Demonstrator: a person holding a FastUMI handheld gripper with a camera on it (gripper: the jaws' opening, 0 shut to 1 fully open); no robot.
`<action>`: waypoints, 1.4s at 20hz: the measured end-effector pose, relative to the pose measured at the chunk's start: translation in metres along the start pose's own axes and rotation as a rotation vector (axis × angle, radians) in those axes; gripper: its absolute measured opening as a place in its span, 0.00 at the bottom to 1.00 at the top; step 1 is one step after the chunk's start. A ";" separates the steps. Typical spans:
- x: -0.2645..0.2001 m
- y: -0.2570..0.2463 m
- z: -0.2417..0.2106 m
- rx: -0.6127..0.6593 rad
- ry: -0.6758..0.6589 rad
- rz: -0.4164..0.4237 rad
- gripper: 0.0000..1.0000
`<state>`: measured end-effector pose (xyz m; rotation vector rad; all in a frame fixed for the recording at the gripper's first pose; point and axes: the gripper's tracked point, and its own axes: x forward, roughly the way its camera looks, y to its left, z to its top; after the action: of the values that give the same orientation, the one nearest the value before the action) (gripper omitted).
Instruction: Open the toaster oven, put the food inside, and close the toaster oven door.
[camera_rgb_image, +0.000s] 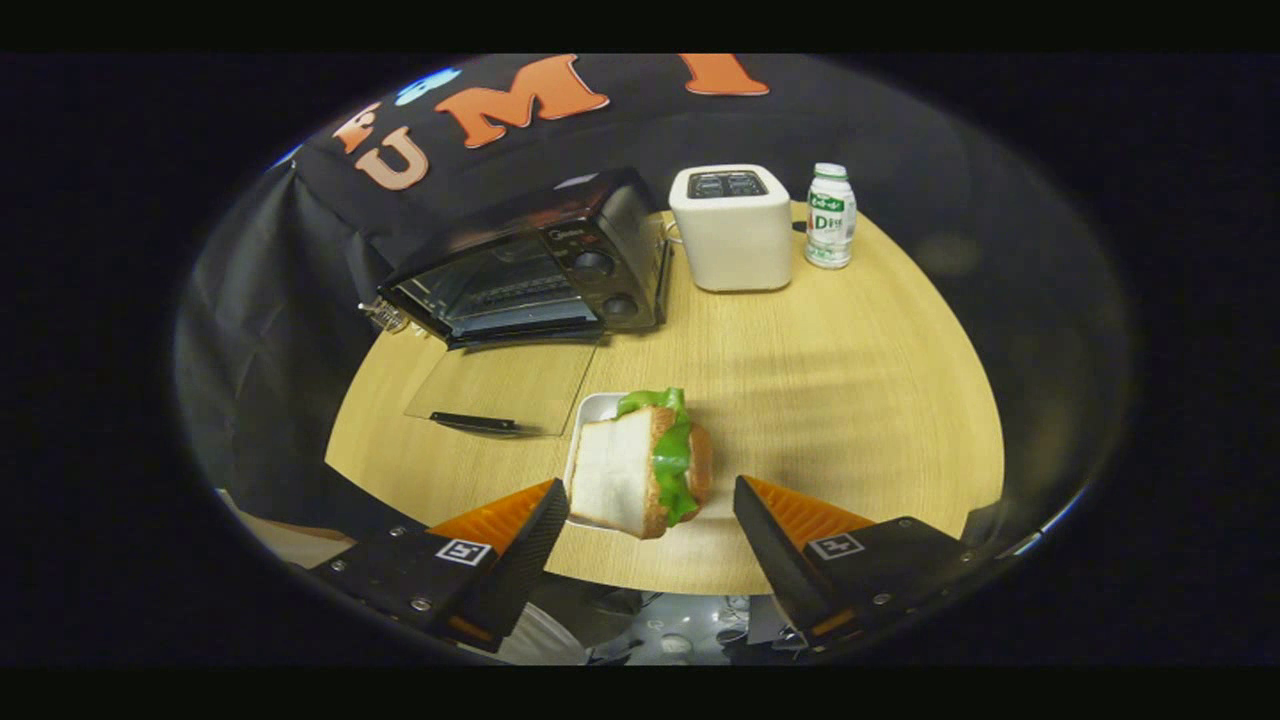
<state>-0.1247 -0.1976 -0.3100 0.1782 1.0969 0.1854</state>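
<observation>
Large "D" on bottle (830, 216), perhaps, other print blurred

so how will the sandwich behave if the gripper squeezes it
The sandwich stands on edge in its tray, so it may tip. Its layers look loose and could slide apart. The gripper is open around it.

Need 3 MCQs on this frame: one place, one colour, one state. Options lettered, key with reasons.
1. Where is the sandwich?
A. inside the toaster oven
B. on a white tray, between the open fingers
C. beside the bottle

2. What colour is the pop-up toaster?
A. white
B. red
C. black

3. What state is the toaster oven door in?
A. shut
B. half raised
C. folded down flat on the table

Key: B, it sits on the tray with the gripper fingers apart on either side, not touching; A, its body is white; C, the glass door lies flat on the table, cavity exposed.
</observation>
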 end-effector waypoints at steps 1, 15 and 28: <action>0.008 -0.003 -0.001 0.019 0.034 0.030 0.99; 0.040 0.002 -0.003 0.196 0.208 0.251 0.38; -0.027 0.038 0.053 0.421 -0.123 0.260 0.28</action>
<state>-0.0916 -0.1702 -0.2540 0.7024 0.9772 0.1706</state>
